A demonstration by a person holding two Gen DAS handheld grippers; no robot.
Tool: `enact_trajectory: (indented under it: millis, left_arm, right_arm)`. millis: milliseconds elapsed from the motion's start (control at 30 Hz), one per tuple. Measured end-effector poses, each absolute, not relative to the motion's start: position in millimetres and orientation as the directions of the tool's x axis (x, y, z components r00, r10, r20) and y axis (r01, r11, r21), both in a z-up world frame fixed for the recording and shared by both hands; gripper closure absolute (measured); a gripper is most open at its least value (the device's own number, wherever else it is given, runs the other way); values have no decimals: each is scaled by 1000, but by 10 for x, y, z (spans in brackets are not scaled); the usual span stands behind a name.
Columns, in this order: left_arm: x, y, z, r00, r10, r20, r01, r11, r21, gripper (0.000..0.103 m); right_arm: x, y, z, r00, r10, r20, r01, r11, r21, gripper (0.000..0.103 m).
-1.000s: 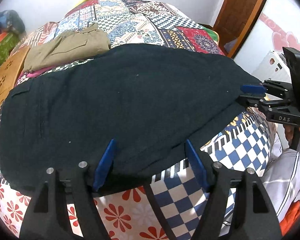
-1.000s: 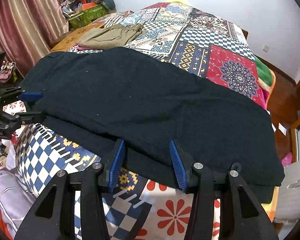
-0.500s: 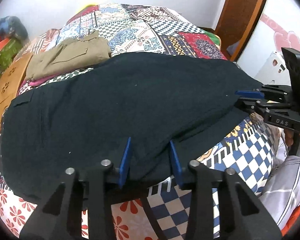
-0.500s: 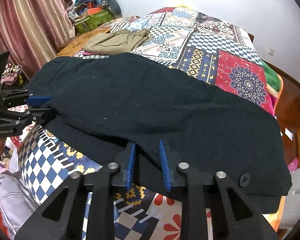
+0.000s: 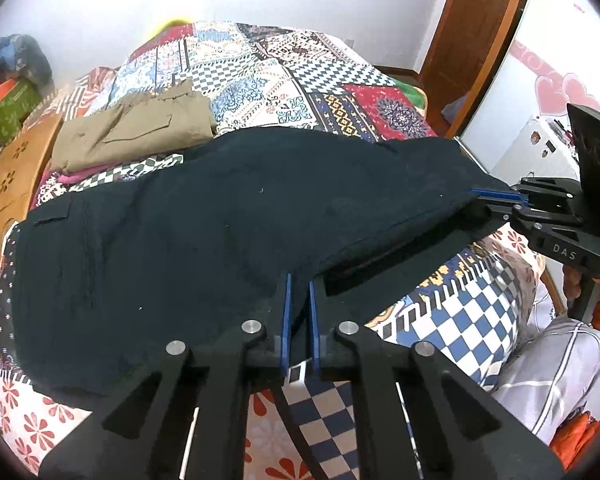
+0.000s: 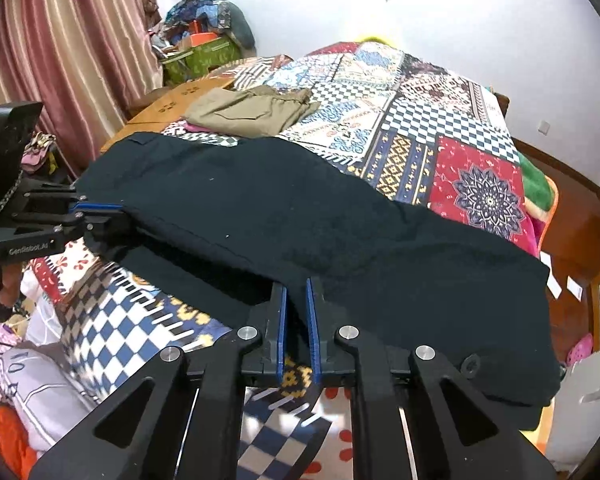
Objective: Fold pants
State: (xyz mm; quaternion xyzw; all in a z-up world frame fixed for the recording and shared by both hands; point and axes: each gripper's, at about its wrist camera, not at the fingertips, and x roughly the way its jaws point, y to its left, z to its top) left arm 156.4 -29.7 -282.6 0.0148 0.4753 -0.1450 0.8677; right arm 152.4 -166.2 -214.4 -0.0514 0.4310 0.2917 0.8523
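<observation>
- Dark, near-black cloth: the pants [image 5: 204,232] lie spread lengthwise across the near part of the patchwork bedspread [image 5: 300,76], with their near long edge hanging over the bed's side towards us.
- We judge the fold barely begun. The pants look laid flat in one long shape, and the lengthwise fold-over is left, then the halving across.
- Our left gripper [image 5: 298,312] has just been closing; its blue pads are now clenched on the near edge of the pants, cloth pinched between them.
- Our right gripper [image 6: 296,316] has likewise just been closing, and it grips the same near edge further along, towards the end that drapes off the bed.
- Between the two grips the hem looks lifted a little off the bedspread, with a loose under-layer showing beneath it.
- Beyond the far edge of the pants we have a broad stretch of open bedspread, which looks like room enough to carry the edge over.
- The folded khaki garment [image 5: 136,128] lies near the far corner at the left end, just beside the pants; we should keep the fold short of it.
- A wooden board [image 5: 12,176] borders the bed beyond that end, and a door frame [image 5: 468,40] stands well apart past the other.
</observation>
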Motion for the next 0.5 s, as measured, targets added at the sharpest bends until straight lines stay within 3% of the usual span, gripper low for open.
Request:
enact_trajectory:
  millis: [300, 500]
  left_arm:
    - [1368, -324, -2791, 510, -234, -828, 273, 957, -103, 98]
    - [1349, -379, -2992, 452, -227, -863, 282, 954, -103, 95]
  right_arm:
    - [1360, -1642, -2076, 462, 444, -768, -566, 814, 130, 96]
    - [1402, -1677, -2277, 387, 423, -819, -551, 819, 162, 92]
